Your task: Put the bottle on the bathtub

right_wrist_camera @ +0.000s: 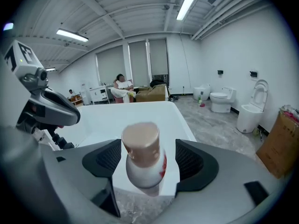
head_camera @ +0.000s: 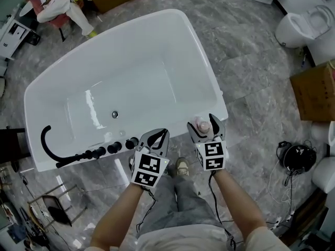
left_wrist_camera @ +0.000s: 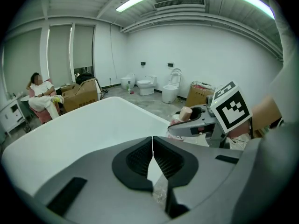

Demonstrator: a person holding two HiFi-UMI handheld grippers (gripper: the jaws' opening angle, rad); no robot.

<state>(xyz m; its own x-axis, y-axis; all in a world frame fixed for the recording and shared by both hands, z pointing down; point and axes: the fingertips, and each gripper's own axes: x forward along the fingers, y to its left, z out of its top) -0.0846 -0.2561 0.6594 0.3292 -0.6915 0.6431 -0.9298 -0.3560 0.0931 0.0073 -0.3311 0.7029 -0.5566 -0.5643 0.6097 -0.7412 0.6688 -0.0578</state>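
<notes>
Two hand-held grippers, left hand-held gripper (head_camera: 159, 139) with jaws pressed together on nothing, right hand-held gripper (head_camera: 204, 126) with jaws spread, one pink-capped bottle (right_wrist_camera: 144, 160) upright between them with gaps either side, on one white bathtub (head_camera: 205, 67) rim, label blurred.

cardboard box (head_camera: 315, 90), toilet (head_camera: 293, 33), seated person (head_camera: 55, 4)

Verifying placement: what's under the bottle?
The bathtub's white corner rim lies under the bottle, with grey floor below the edge. The bottle's own body covers its base, so contact can't be seen.
</notes>
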